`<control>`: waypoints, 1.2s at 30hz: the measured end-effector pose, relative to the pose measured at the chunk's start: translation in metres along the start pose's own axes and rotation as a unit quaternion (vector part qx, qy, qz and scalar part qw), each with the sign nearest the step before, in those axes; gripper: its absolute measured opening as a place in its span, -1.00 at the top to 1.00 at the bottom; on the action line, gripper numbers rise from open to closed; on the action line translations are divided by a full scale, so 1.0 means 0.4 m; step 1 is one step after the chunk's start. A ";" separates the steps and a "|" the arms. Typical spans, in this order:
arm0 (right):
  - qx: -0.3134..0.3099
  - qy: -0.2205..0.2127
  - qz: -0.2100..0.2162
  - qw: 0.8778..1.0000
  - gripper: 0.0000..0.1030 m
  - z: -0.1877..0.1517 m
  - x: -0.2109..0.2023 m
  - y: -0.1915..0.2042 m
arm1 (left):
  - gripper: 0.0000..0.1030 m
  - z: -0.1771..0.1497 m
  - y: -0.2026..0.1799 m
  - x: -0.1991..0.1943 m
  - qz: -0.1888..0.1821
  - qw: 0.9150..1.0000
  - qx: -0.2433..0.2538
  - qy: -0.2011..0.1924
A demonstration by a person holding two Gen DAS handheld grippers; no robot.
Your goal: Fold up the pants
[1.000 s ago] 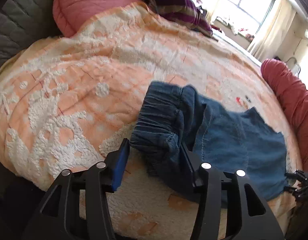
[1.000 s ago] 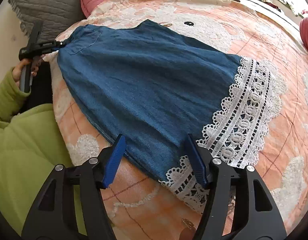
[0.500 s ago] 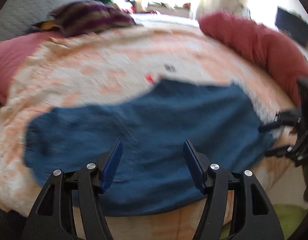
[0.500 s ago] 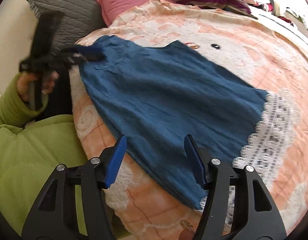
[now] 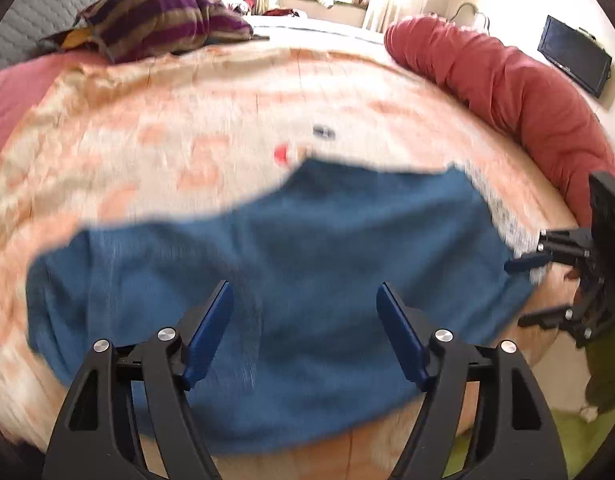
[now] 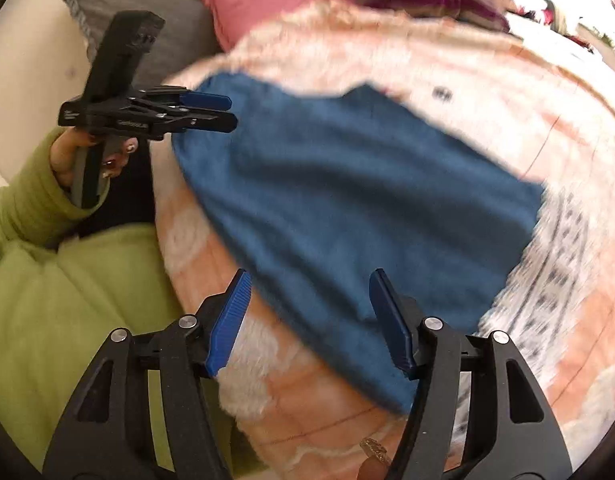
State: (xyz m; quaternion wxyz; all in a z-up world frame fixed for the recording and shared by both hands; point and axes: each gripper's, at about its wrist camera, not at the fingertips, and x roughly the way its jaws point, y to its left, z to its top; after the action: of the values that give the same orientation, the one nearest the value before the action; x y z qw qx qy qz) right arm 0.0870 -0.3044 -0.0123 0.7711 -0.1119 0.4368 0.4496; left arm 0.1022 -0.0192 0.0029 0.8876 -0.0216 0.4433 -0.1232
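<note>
Blue denim pants with white lace hem [image 5: 291, 280] on the peach bedspread [image 5: 227, 120]: soft, limp, light; pinch at hem corners; left gripper [image 5: 303, 332] opening, empty; right gripper [image 6: 307, 320] parted, empty.

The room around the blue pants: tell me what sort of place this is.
Most likely a bedroom in a home. The blue pants lie on a bed covered with an orange and white blanket, with a pink pillow and a grey quilted pillow at its head and a bright window beyond.

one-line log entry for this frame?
pants: flat on blanket | left gripper: opening, empty | right gripper: open, empty | fold: not started
</note>
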 end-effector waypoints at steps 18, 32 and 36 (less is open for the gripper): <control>0.063 0.023 -0.024 0.997 -0.06 -0.006 0.083 -0.128 | 0.79 0.200 0.054 0.333 -0.108 0.989 -0.061 0.075; 0.075 -0.003 -0.035 0.997 -0.11 0.007 0.023 -0.146 | 0.41 0.202 0.060 0.312 -0.048 0.997 -0.053 0.023; 0.157 -0.072 -0.094 0.980 -0.11 0.032 -0.079 -0.284 | 0.35 0.180 0.048 0.218 -0.031 0.999 -0.039 -0.018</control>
State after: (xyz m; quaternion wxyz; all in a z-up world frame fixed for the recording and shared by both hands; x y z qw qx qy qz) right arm 0.1774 -0.3810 -0.0051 0.8473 0.0027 0.4330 0.3076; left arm 0.2134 -0.0264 -0.0243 0.8895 -0.0718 0.4312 -0.1330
